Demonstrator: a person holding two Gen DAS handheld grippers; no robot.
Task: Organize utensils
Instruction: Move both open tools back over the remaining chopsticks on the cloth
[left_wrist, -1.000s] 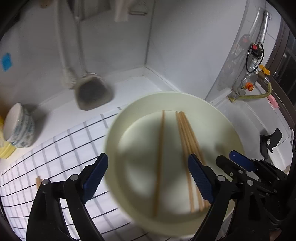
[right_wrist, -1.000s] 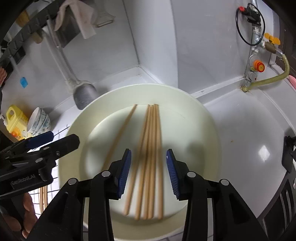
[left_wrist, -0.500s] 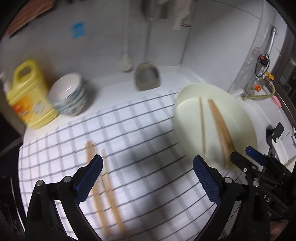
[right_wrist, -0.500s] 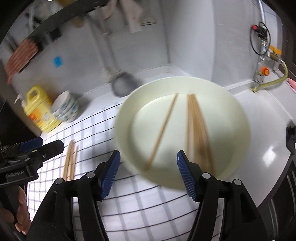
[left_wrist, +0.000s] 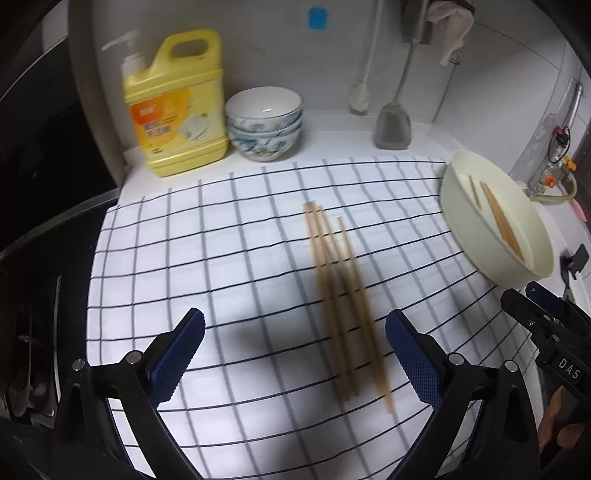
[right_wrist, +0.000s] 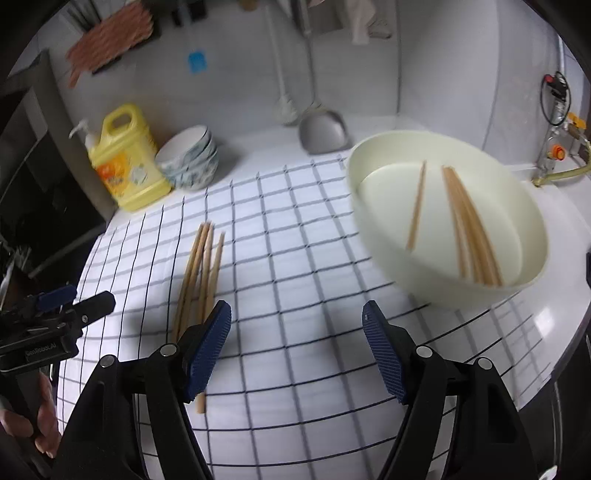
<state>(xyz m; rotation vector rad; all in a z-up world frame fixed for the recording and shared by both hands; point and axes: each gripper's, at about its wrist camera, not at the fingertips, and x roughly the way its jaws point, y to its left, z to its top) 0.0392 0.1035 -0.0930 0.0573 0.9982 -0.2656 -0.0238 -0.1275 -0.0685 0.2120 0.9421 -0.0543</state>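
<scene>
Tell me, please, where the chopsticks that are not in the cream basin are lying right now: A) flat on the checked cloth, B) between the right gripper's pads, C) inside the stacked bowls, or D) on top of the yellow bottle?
A: a small bundle of loose chopsticks lies flat on the checked cloth, beside the cream basin, with nothing gripping it.
</scene>
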